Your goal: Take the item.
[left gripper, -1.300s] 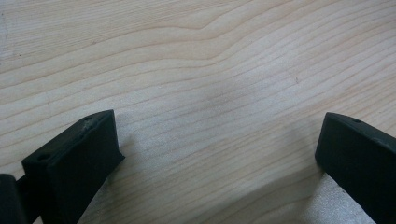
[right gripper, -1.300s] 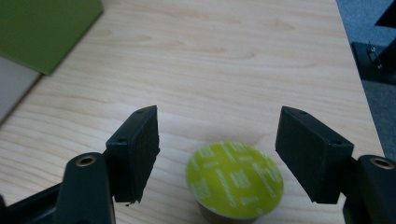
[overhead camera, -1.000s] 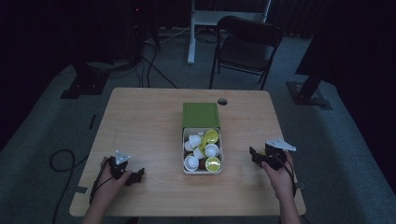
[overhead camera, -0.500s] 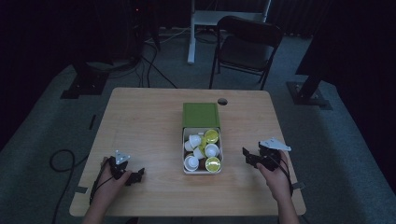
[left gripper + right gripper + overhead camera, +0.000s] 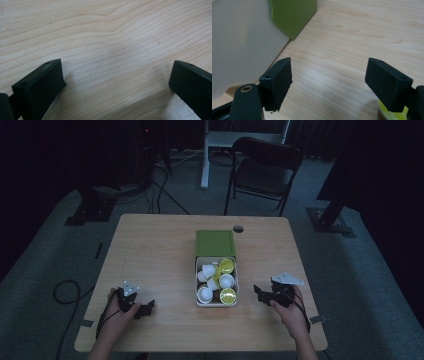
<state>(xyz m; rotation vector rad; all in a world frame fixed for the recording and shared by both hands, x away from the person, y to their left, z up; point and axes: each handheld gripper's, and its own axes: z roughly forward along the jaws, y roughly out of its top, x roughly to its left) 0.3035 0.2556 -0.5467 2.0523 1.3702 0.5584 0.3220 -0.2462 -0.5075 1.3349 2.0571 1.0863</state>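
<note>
My left gripper (image 5: 146,308) at 8 o'clock and right gripper (image 5: 261,293) at 4 o'clock rest on the table (image 5: 150,250), jaws spread wide and empty, flanking the central box (image 5: 216,279) of cups.

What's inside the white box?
The box holds small pods, some white, some with yellow-green tops. They are piled, so anything beneath them is hidden.

Left gripper (image 5: 115,85) gaping wide — over bare table (image 5: 112,37).
</note>
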